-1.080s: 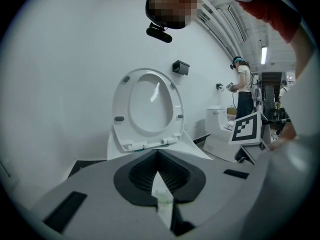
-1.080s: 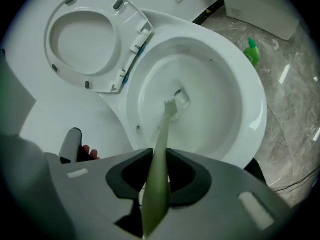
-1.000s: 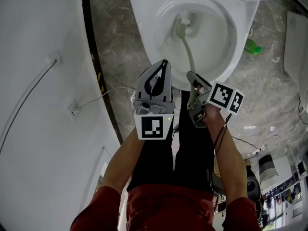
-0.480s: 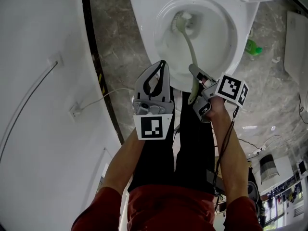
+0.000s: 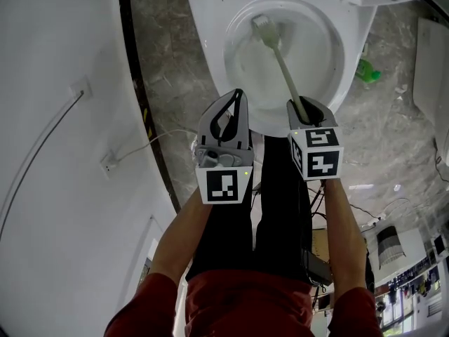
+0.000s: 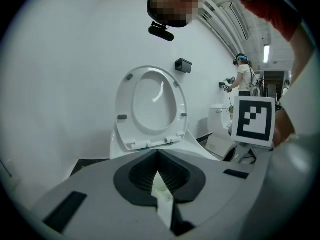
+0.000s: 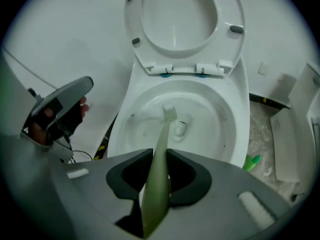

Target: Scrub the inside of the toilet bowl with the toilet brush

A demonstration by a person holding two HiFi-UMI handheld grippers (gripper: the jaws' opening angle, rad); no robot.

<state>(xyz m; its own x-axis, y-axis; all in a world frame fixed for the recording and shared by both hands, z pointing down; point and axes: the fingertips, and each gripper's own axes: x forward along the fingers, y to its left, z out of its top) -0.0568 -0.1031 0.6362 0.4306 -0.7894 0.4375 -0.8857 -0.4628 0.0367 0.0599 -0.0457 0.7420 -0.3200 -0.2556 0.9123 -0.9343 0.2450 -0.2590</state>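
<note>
The toilet brush (image 5: 281, 63) lies with its long axis running away from me and a little to my left. Its pale green handle is at the near end and its head (image 5: 261, 22) points down into the toilet bowl (image 5: 210, 55). The head sits at the far left of the inside, just under the back rim. In the right gripper view the brush (image 7: 160, 149) runs straight out between the jaws, with its bristles (image 7: 169, 113) just beside the drain hole.

My right gripper (image 5: 305, 108) is clamped on the near end of the handle, its dark pads pressed against both sides, and it hangs over the front rim of the bowl (image 7: 125, 116).

My left gripper (image 5: 236, 95) is just beside it to the left, off the front left of the bowl. Its jaws are closed, tips touching, with nothing held.

The seat (image 7: 185, 14) stands raised behind the bowl. A green bottle (image 5: 366, 69) lies on the stone floor to the right of the toilet.
</note>
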